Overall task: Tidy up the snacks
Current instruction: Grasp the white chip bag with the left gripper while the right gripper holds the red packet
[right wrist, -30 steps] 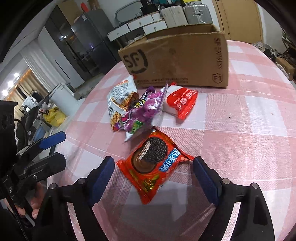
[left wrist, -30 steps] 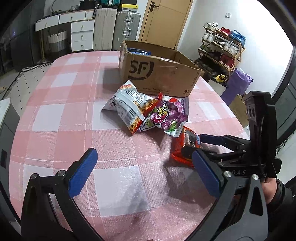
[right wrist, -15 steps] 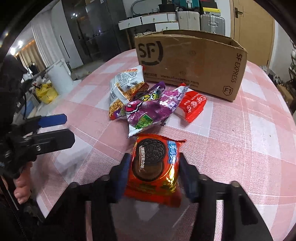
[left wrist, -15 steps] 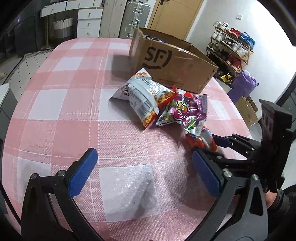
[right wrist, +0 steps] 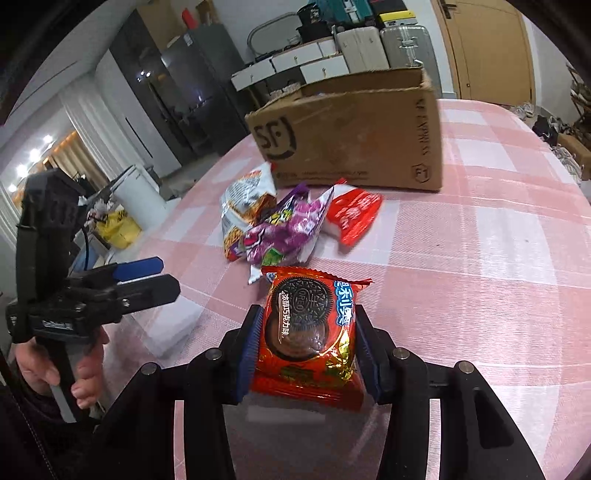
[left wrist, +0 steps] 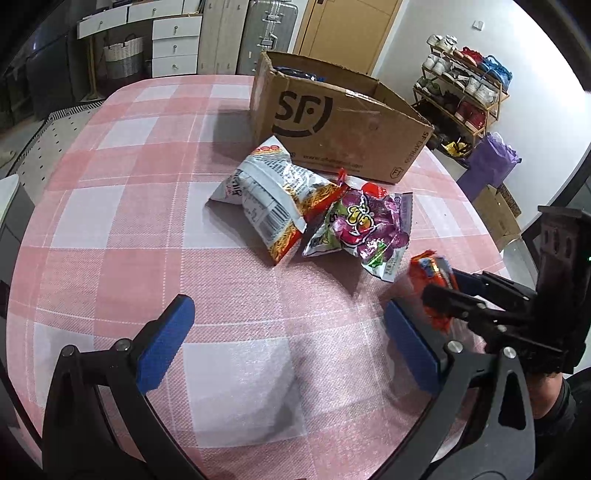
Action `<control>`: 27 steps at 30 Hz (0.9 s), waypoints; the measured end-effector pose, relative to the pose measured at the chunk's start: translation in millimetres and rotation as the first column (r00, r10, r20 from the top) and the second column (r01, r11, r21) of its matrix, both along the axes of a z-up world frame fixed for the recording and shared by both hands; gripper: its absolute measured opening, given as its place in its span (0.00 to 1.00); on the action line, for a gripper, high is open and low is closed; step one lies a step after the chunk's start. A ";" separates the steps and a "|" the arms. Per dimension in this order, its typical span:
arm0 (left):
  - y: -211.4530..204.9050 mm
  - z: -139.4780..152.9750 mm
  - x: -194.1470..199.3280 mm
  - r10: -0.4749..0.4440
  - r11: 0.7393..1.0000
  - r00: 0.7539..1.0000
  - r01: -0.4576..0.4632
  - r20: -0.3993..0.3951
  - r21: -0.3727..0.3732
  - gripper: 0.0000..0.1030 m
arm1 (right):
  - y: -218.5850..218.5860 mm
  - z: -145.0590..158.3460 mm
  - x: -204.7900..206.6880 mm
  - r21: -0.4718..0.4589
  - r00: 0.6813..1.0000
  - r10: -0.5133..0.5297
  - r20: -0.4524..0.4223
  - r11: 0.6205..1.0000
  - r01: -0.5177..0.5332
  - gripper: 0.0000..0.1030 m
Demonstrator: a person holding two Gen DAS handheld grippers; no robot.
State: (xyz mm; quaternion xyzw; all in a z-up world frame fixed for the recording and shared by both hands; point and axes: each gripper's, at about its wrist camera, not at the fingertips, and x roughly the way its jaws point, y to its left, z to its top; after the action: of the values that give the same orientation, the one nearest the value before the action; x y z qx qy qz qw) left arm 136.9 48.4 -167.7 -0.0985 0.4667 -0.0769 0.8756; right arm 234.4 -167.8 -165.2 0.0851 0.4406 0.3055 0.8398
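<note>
My right gripper is shut on a red Oreo packet and holds it above the pink checked table; the packet also shows in the left wrist view. My left gripper is open and empty over the near table. A white noodle bag, a purple snack bag and a red packet lie in a heap in front of the open SF cardboard box, which holds a blue packet.
The table edge curves close on the right. A shoe rack and a purple bag stand on the floor beyond it. Cabinets and suitcases line the back wall.
My right gripper closed on the Oreo packet and lifted it off the table. My left gripper stayed open and shifted slightly over the near table.
</note>
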 end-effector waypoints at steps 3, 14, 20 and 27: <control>-3.5 -0.6 8.6 0.004 1.000 1.000 -0.004 -0.003 0.016 0.99 | -10.8 2.3 0.3 0.047 1.000 -0.005 -0.008 0.999 0.006 0.46; 11.2 -3.0 53.8 0.092 0.995 0.995 -0.093 -0.034 -0.022 0.99 | -40.2 6.4 7.0 0.164 1.000 -0.024 -0.011 0.986 0.025 0.46; 17.5 0.6 81.2 0.120 0.989 0.992 -0.124 -0.049 -0.081 0.99 | -44.3 3.0 16.2 0.177 0.999 -0.027 -0.026 0.984 0.031 0.46; 25.1 -7.4 109.5 0.156 0.972 0.983 -0.170 -0.100 -0.160 0.99 | -45.4 -0.4 24.0 0.188 0.999 -0.022 -0.041 0.982 0.029 0.46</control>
State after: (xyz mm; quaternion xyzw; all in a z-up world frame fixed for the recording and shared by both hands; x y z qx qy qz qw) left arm 246.4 73.5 -175.1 -0.2131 0.4863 -0.0395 0.8465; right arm 258.4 -213.2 -165.6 0.1760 0.4248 0.3333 0.8231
